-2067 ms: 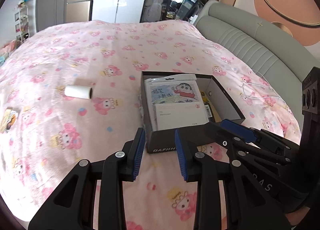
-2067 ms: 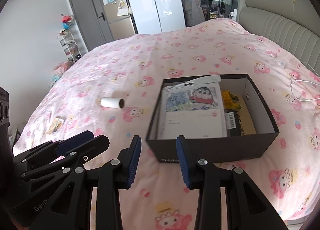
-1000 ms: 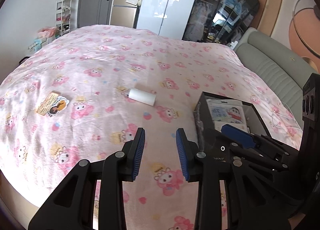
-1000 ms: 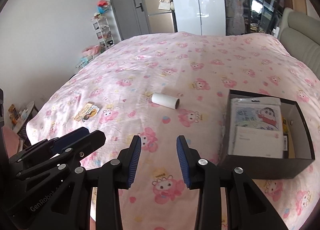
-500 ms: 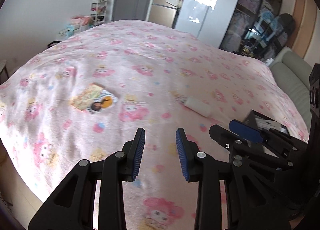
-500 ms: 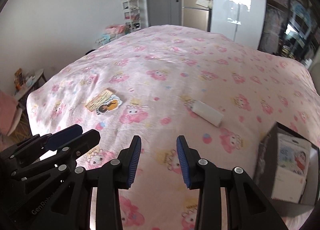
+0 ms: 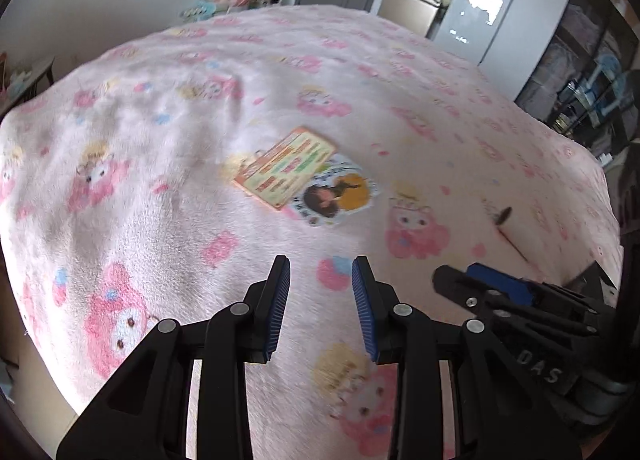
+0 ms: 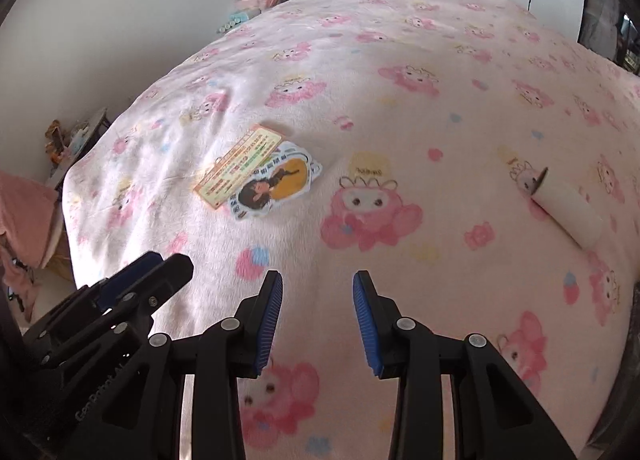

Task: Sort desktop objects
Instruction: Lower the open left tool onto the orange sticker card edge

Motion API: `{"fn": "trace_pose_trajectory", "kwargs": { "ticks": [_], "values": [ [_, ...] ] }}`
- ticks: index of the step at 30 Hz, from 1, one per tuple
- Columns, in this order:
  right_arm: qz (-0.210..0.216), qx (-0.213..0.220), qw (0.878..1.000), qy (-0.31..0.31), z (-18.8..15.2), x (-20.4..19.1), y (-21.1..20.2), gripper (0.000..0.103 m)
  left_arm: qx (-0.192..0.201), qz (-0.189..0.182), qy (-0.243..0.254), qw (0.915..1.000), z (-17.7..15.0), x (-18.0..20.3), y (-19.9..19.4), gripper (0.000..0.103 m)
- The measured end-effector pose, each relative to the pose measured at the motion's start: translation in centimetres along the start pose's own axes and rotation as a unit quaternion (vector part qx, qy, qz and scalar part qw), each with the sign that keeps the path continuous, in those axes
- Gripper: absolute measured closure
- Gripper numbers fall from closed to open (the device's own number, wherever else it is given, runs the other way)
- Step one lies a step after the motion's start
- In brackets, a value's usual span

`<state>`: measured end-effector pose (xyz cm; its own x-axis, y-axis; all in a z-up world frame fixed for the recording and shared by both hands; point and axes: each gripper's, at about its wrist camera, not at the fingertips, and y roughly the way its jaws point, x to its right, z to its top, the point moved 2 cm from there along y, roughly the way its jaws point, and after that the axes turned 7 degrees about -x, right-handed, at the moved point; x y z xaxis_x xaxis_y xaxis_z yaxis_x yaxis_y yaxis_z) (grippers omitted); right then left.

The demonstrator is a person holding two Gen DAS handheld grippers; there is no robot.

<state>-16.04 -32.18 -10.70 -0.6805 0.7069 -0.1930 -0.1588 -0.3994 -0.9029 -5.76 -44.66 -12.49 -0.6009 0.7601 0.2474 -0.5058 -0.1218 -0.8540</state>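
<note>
On the pink cartoon-print bed blanket, in my left view, my left gripper hangs with fingers apart and empty above the orange-edged card and round-figure sticker sheet. In my right view, my right gripper is likewise apart and empty; the white paper roll lies well right. I judge both still unsorted.

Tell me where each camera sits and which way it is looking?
Left wrist view: on the left tongs, looking down at the pink blanket and the cards; the right tongs poke in at the right.
Right wrist view: on the right tongs, looking down at the same blanket; the left tongs show at the left.
Both see the cards and the white roll.
</note>
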Motion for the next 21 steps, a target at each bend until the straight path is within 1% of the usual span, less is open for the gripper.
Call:
{"fn": "trace_pose_trajectory", "kwargs": {
  "ticks": [1, 3, 4, 9, 12, 14, 15, 16, 18, 19, 20, 21],
  "values": [
    [-0.003, 0.003, 1.000, 0.001, 0.4, -0.2, 0.3, 0.070, -0.005, -0.002, -0.005, 1.0000, 0.4, -0.6, 0.6, 0.071],
    [-0.008, 0.007, 1.000, 0.006, 1.4, -0.4, 1.0, 0.070, -0.012, -0.010, -0.016, 0.9998, 1.3, -1.4, 1.5, 0.057],
    [-0.009, 0.007, 1.000, 0.010, 2.0, -0.4, 1.3, 0.070, -0.013, -0.016, -0.023, 0.9995, 1.7, -1.9, 1.9, 0.056],
    [-0.018, 0.006, 1.000, 0.021, 5.0, -0.2, 2.9, 0.070, -0.017, -0.034, -0.046, 0.9982, 3.9, -3.8, 3.7, 0.056],
    [-0.028, -0.001, 1.000, 0.013, 6.3, -0.6, 4.9, 0.069, -0.027, -0.048, -0.058, 0.9968, 4.9, -4.4, 5.2, 0.056],
    [-0.034, -0.009, 0.999, 0.007, 6.7, -0.8, 6.2, 0.069, -0.034, -0.050, -0.057, 0.9965, 5.3, -4.5, 6.4, 0.056],
    [-0.027, -0.015, 0.999, 0.007, 6.8, -0.8, 6.8, 0.064, -0.038, -0.051, -0.055, 0.9965, 5.5, -4.5, 7.1, 0.056],
    [-0.021, -0.022, 1.000, 0.006, 6.8, -0.8, 7.4, 0.055, -0.042, -0.047, -0.054, 0.9966, 5.7, -4.5, 7.8, 0.056],
    [0.003, -0.044, 0.999, 0.008, 6.6, -0.6, 8.7, 0.053, -0.049, -0.044, -0.055, 0.9963, 6.0, -4.7, 8.9, 0.056],
    [0.008, -0.047, 0.999, 0.010, 6.4, -0.5, 9.1, 0.053, -0.048, -0.043, -0.053, 0.9965, 6.0, -4.5, 9.1, 0.056],
    [0.013, -0.049, 0.999, 0.012, 6.3, -0.4, 9.4, 0.053, -0.045, -0.042, -0.048, 0.9970, 6.0, -4.2, 9.1, 0.060],
    [0.018, -0.051, 0.998, 0.014, 6.2, -0.3, 9.7, 0.053, -0.041, -0.041, -0.043, 0.9974, 5.9, -4.0, 9.1, 0.065]
  ]
}}
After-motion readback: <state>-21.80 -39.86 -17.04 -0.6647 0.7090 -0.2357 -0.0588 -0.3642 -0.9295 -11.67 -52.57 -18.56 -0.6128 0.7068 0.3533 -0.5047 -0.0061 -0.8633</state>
